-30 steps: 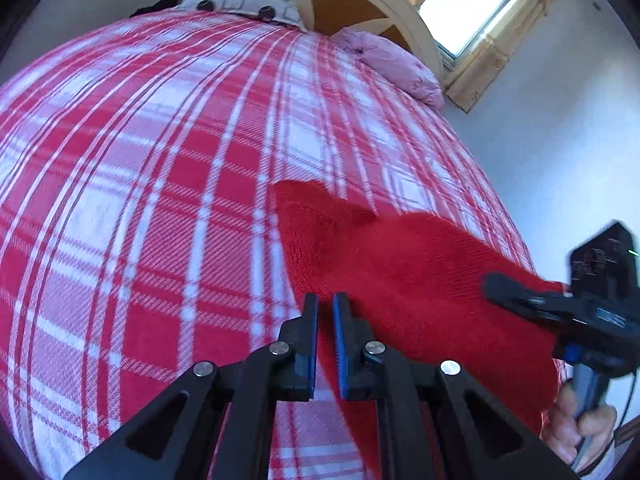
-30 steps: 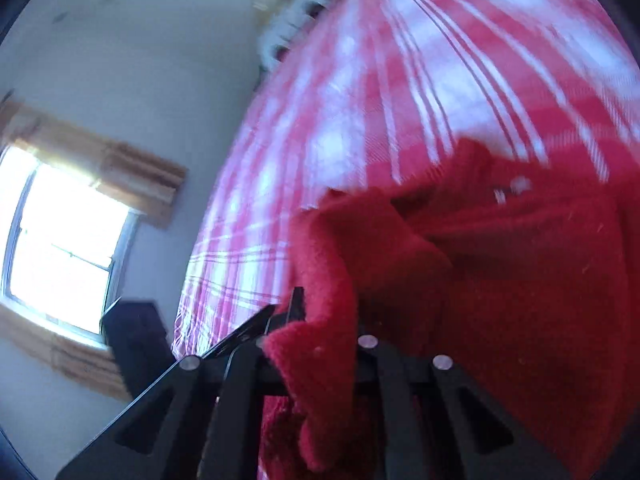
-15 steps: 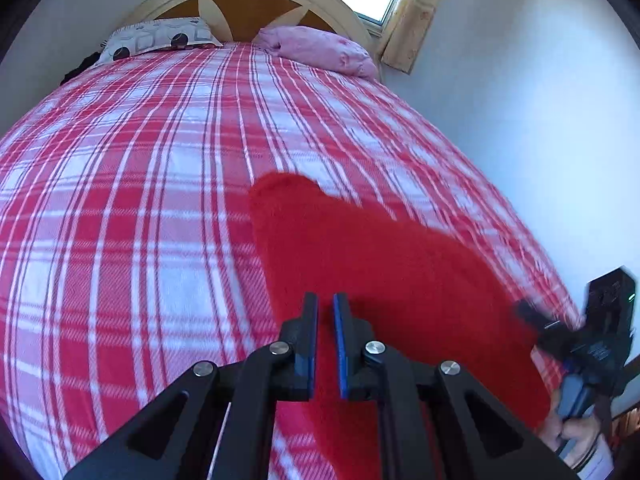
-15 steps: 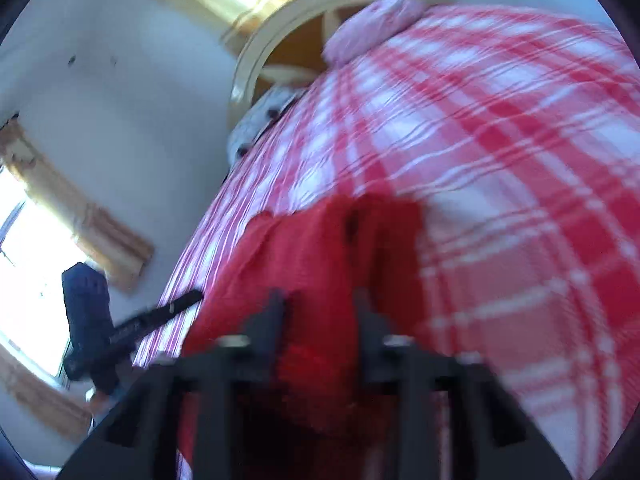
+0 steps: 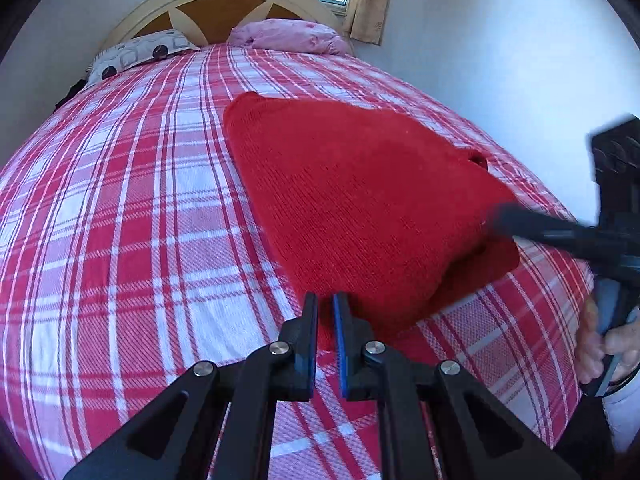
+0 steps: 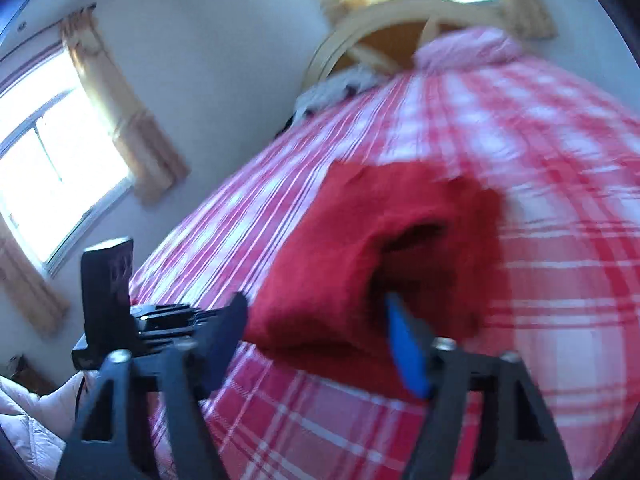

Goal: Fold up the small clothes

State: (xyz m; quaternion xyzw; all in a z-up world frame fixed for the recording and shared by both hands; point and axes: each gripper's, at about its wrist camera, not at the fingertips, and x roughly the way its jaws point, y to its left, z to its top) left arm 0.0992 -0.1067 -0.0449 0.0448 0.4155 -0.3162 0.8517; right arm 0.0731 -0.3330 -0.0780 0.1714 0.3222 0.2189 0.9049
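Bed [image 5: 120, 208], covered in red-and-white plaid, fills both views; headboard [image 5: 216, 8] and two pillows seen at the far end, curtained window beyond. Red knit [image 5: 352, 200], a small garment, is laid on the bed's right half as seen from the left wrist view, folded over into a thick wedge, narrow end toward the pillows, broad doubled end toward the near edge; one loose flap sticks out at the near right corner. Fold judged partly done: layers are stacked but the near edge bulges open, an opening being visible in the right wrist view. Knit judged soft, light, limp and slightly grippy; it is expected to sag and drag on the plaid, not slide. Hold is best taken at a doubled corner or along the folded edge, all layers pinched together, since a single layer would peel off the stack. Left tool [image 5: 326, 340] is seen closed and empty, hovering just before the knit's near edge, not touching. Right tool [image 6: 320, 332] is seen with jaws apart and closing, the knit's near end lying between them; pads not seen pressing on it. View there is blurred. A hand [image 5: 608, 344] is seen at the right tool's grip.
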